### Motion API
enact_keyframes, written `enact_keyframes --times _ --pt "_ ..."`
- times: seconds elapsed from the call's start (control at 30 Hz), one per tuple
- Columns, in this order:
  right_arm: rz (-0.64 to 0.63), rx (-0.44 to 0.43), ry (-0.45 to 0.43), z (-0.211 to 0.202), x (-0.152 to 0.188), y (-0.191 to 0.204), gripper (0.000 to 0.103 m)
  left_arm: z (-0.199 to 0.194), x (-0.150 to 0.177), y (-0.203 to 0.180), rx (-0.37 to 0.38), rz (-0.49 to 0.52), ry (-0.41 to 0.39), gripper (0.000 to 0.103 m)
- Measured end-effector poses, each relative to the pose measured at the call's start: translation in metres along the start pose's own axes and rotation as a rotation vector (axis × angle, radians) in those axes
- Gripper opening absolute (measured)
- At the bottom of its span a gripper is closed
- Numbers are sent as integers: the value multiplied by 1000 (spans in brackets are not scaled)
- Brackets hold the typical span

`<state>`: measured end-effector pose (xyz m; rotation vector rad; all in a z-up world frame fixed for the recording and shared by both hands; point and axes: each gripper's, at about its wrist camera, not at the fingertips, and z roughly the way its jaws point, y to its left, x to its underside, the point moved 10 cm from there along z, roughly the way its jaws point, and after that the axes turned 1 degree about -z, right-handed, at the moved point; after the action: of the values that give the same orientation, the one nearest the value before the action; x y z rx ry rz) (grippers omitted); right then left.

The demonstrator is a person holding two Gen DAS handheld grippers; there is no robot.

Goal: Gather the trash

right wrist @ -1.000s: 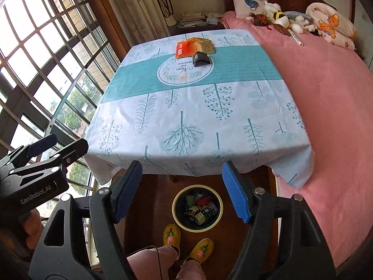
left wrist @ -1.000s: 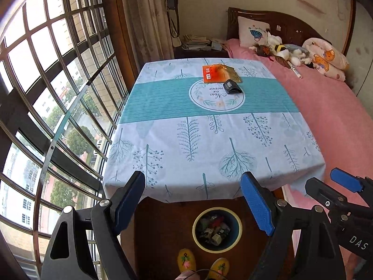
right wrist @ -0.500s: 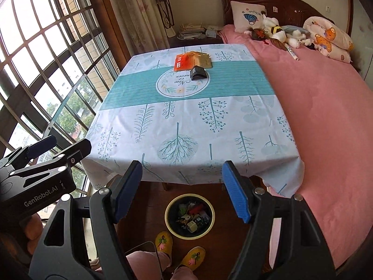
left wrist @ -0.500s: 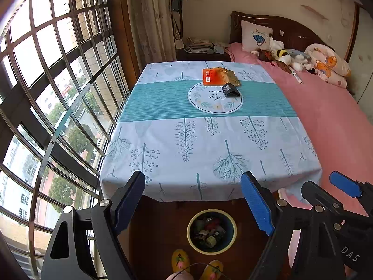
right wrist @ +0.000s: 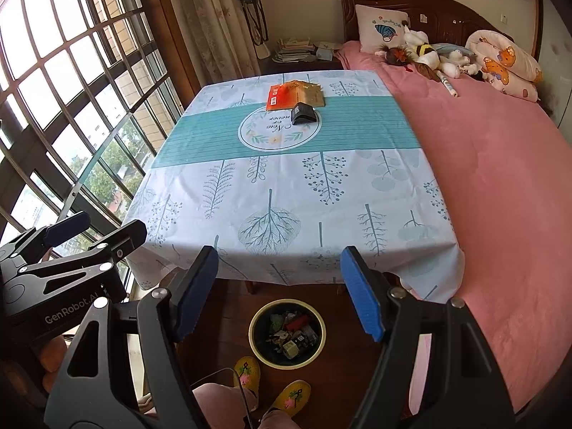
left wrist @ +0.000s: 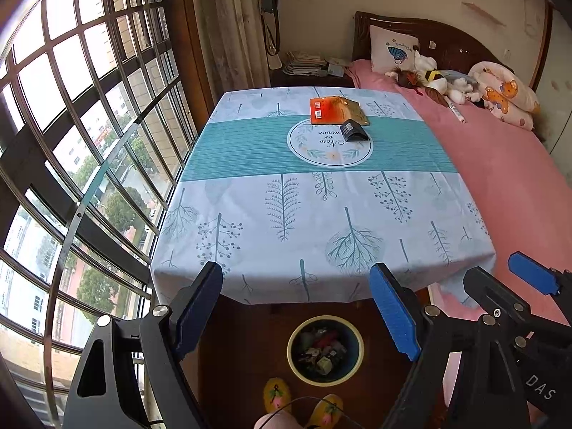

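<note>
A barred bay window (left wrist: 71, 136) is seen along the left wall, with curtains (left wrist: 232, 25) in the corner. The counter (left wrist: 321, 214) is covered by a pale cloth printed with trees and crossed by a teal band. At its far end an orange packet (left wrist: 323, 110) is laid overlapping a gold packet (left wrist: 352, 109); a small dark wrapper (left wrist: 353, 131) lies just beside them on the round emblem. On the wooden floor under the near edge, a bin (left wrist: 325, 348) is filled with trash. Yellow slippers (right wrist: 266, 382) are seen beside it. To the right, a pink bed (right wrist: 500, 178) carries a pillow and soft toys. The left claw (left wrist: 296, 312) and right claw (right wrist: 279, 291) are both held spread, nothing between them, near the counter's near edge.
</note>
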<state>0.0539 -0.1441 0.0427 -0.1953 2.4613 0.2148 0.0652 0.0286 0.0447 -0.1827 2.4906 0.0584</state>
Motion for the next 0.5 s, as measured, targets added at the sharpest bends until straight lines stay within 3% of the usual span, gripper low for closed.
enact_keyframes --times 0.5 --pt "-25 -15 6 10 -9 6 69 10 0 9 -2 5 10 85"
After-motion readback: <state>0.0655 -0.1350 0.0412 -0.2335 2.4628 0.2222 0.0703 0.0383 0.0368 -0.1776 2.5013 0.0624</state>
